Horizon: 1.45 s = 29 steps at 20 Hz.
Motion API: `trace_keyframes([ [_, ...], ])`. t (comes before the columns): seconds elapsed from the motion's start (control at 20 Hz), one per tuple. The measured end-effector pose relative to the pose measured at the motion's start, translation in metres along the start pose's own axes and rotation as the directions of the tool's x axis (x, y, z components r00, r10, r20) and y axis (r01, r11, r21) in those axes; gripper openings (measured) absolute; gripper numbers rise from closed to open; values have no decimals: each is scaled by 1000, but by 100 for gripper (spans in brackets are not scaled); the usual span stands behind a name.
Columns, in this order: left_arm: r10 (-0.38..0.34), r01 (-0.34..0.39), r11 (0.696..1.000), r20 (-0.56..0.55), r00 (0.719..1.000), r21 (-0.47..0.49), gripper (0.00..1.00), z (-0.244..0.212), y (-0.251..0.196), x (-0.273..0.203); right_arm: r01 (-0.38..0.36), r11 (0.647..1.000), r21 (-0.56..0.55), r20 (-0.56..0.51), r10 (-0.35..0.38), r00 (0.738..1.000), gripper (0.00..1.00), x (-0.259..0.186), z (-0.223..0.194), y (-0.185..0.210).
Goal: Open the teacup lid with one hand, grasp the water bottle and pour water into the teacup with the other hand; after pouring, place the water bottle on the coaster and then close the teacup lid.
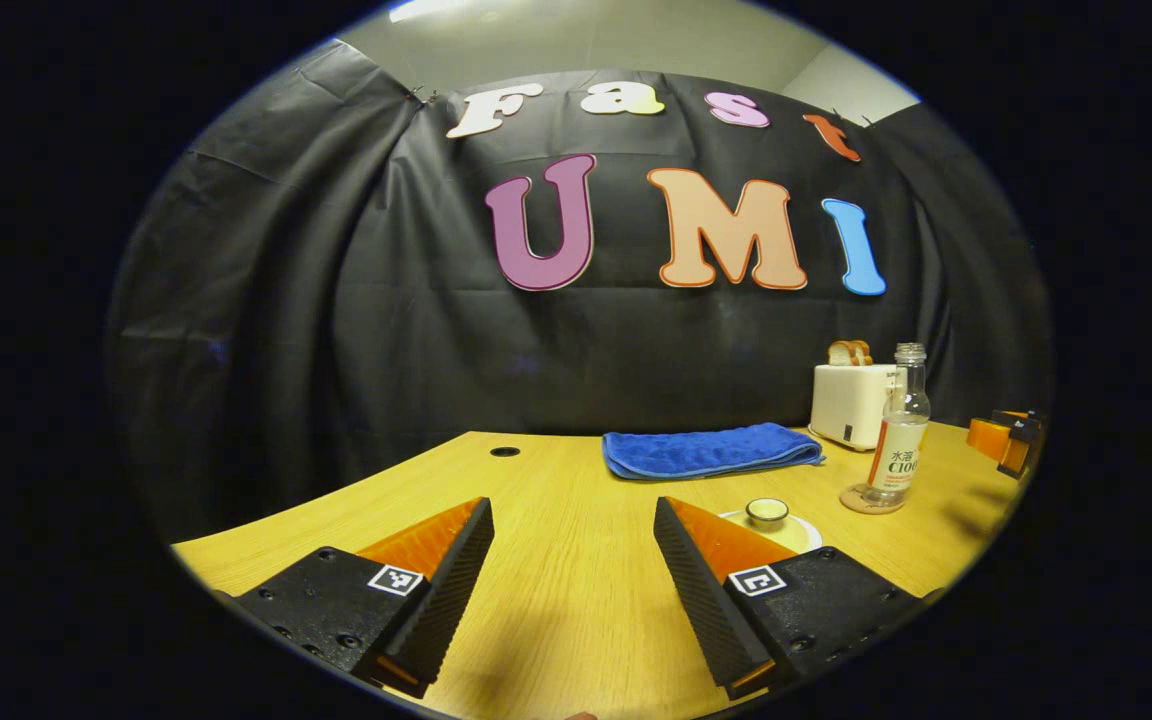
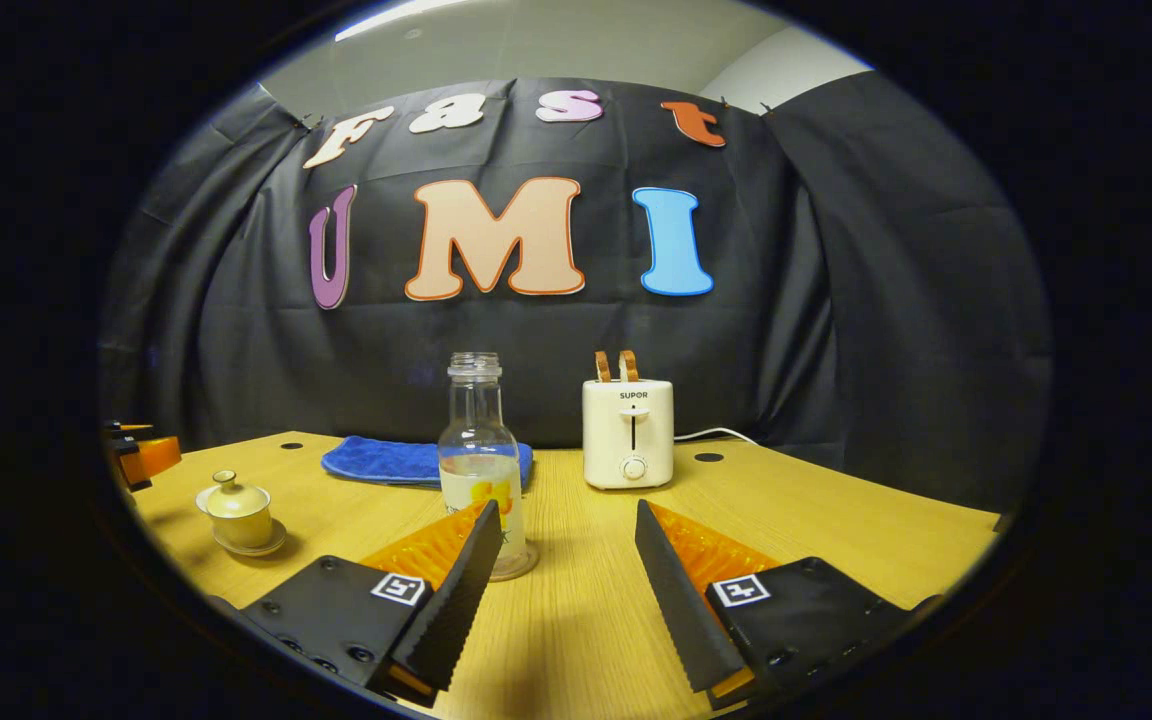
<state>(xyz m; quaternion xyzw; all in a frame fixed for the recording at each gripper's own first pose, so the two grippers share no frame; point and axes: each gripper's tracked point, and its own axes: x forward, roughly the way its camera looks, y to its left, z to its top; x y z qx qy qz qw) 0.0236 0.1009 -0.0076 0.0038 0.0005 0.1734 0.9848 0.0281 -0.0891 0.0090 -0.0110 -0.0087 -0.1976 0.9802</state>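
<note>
Clear glass water bottle (image 2: 479, 465); rounded lidded teacup (image 2: 238, 510); woodgrain table (image 2: 586, 620)

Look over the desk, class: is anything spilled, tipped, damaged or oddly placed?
Nothing stands out. The water bottle stands upright and capless on its coaster, the teacup sits lidded on its saucer, the blue towel lies folded, and the toaster is upright.

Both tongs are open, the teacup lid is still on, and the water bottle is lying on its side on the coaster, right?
Not quite: the water bottle stands upright on the coaster, as the right gripper view shows. The rest holds: left tongs and right tongs are open, and the teacup lid is on.
</note>
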Motion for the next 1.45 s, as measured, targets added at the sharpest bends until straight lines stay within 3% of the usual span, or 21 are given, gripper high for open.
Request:
trace_keyframes([
  [0.2,33,-33,999,0,999,0,94,-1,6,-2,65,998,-3,3,-65,998,84,1,0,-14],
  [0.3,53,-53,999,-1,999,0,94,-2,10,-1,98,995,-4,5,-98,995,92,3,-13,-22],
  [0.5,97,-97,995,2,995,1,95,-1,19,-4,123,992,-4,7,-122,992,88,2,-12,-27],
  [1.45,113,-113,994,3,994,-1,95,-4,20,-3,119,993,-3,7,-119,993,88,3,-13,-26],
])
